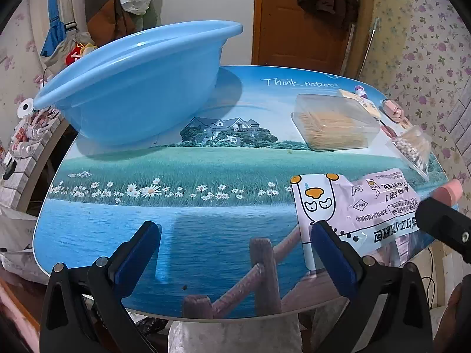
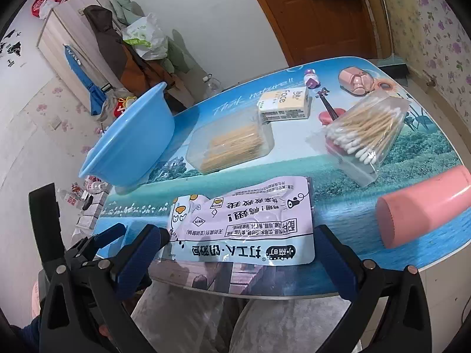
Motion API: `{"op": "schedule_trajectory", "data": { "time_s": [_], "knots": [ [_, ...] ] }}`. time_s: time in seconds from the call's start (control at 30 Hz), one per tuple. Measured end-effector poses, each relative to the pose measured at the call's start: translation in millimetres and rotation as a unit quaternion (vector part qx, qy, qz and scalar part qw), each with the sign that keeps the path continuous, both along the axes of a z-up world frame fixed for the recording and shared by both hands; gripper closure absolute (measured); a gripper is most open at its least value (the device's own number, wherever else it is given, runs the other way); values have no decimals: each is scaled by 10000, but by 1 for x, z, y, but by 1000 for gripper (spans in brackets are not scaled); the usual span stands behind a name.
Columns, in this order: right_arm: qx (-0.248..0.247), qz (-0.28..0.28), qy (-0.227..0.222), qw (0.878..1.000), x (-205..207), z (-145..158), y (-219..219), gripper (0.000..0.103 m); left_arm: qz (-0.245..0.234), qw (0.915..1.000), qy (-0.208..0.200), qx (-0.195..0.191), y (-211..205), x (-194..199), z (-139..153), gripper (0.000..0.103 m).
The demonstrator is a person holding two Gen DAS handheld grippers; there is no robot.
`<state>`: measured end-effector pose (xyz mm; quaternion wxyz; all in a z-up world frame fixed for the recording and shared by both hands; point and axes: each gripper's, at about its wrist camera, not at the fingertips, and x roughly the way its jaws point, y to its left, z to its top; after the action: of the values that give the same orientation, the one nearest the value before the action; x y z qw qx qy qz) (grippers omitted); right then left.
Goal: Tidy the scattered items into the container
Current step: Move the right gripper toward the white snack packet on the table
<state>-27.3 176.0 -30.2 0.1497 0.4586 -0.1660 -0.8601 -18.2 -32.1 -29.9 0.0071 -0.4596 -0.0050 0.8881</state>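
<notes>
- Grippers both stand wide open over the near edge of the table (image 1: 206, 235), holding nothing: the left gripper (image 1: 235, 253) has only bare tabletop between its blue pads, and the right gripper (image 2: 238, 253) straddles the near edge of the snack pack (image 2: 244, 220) without pressing on it
- Snack pack lies flat at the near right of the table; in the left view its right end is hidden behind the right gripper's black body, and one left finger (image 1: 332, 259) covers its near corner
- Basin (image 1: 138, 85), light blue, sits at the far left of the table; its inside cannot be seen from either view, only the outer wall and rim
- Clear box (image 2: 232, 144) of wooden sticks lies near the middle, just beside the basin's right; what the sticks are is hard to tell through the lid
- Bag of cotton swabs (image 2: 368, 132) lies to the right, well apart from the basin
- Small yellow-and-white box (image 2: 284, 104) sits beyond the clear box; most of its print is too small to read
- Pink cup (image 2: 424, 209) lies on its side at the right edge, its open end cut off by the frame
- Small purple-and-white thing (image 2: 310, 78) and a pink object (image 2: 356, 81) sit at the far edge, too small to identify
- Pale cloth below the table edge is partly hidden by the grippers
</notes>
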Motion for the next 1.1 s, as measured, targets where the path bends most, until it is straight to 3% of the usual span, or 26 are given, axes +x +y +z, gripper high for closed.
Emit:
{"op": "schedule_trajectory", "data": {
  "time_s": [0.23,0.6,0.73,0.8,0.87,1.1],
  "knots": [
    [-383,-228,1,9990,-4,0,5,0,-21,9997,4,-226,-3,2,3,0],
    [-1314,-446,19,9903,-8,-4,18,0,3,9998,51,-212,-7,4,3,0],
    [-1632,-681,163,9841,-8,-3,25,13,25,9998,80,-188,-9,3,3,0],
    [-1579,-685,106,9850,-10,-3,27,25,68,9998,95,-185,-12,3,3,0],
    [-1499,-615,52,9868,-12,-5,26,29,84,9998,105,-164,-14,3,3,0],
    [-992,-435,17,9941,-10,-4,10,29,113,9998,37,-161,-20,1,4,0]
  ]
}}
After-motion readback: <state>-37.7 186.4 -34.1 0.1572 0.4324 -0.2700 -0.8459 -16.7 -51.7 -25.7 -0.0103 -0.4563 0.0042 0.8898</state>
